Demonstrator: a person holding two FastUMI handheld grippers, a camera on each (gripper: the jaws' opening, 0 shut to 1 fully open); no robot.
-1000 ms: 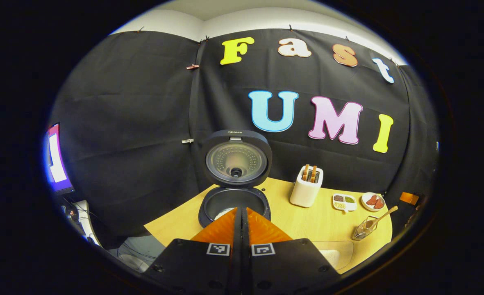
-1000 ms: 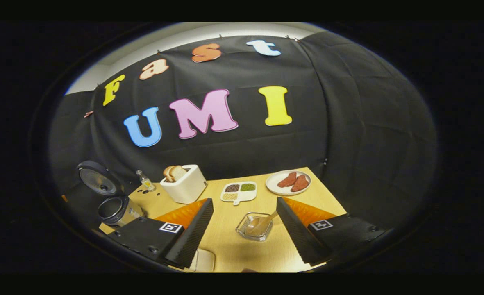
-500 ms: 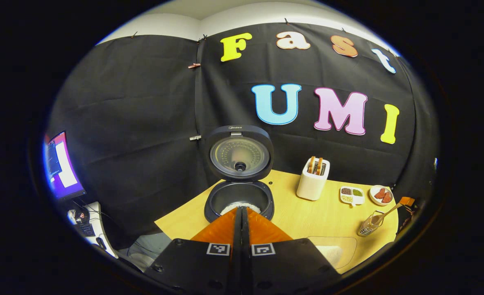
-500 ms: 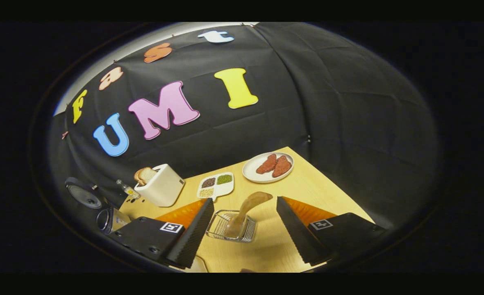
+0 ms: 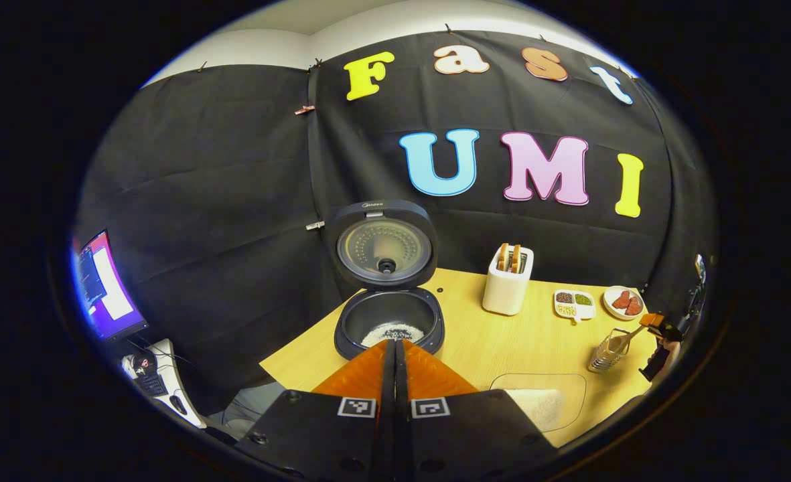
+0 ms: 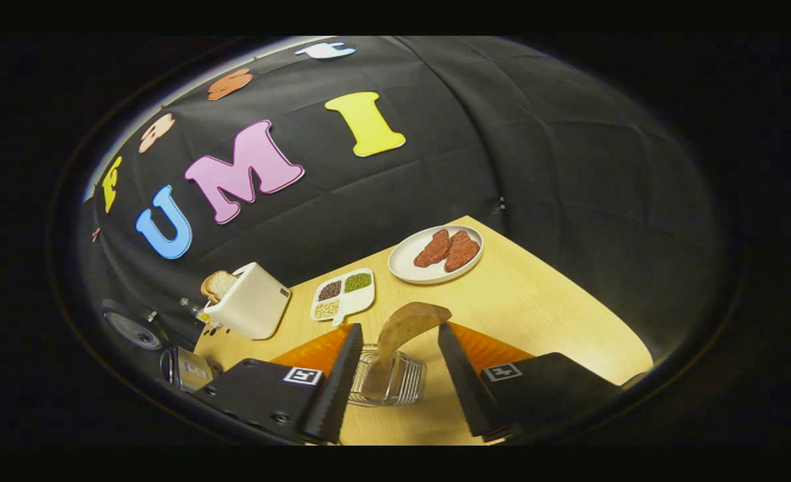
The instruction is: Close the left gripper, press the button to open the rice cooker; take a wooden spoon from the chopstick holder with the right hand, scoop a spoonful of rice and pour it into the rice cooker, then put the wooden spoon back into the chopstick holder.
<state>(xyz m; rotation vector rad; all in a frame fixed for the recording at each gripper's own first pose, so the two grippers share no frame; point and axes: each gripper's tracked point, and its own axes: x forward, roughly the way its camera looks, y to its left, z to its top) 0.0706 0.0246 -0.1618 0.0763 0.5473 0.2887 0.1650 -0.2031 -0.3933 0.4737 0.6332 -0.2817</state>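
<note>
Left gripper view shows the rice cooker (image 5: 388,314) at frame centre already open above the closed left gripper (image 5: 395,355), while low in the right gripper view the open right gripper (image 6: 395,345) straddles the wooden spoon (image 6: 405,328), ungrasped in the chopstick holder (image 6: 388,381), so scooping, pouring and returning remain.

The left gripper (image 5: 395,348) is held level above the table's near edge, its two orange fingers pressed flat together with nothing between them. The right gripper (image 6: 395,338) is tilted, rolled so the scene slants, with its fingers parted and one on each side of the spoon handle, neither visibly touching it; it also appears at the far right (image 5: 656,335), small and partly cut off
</note>
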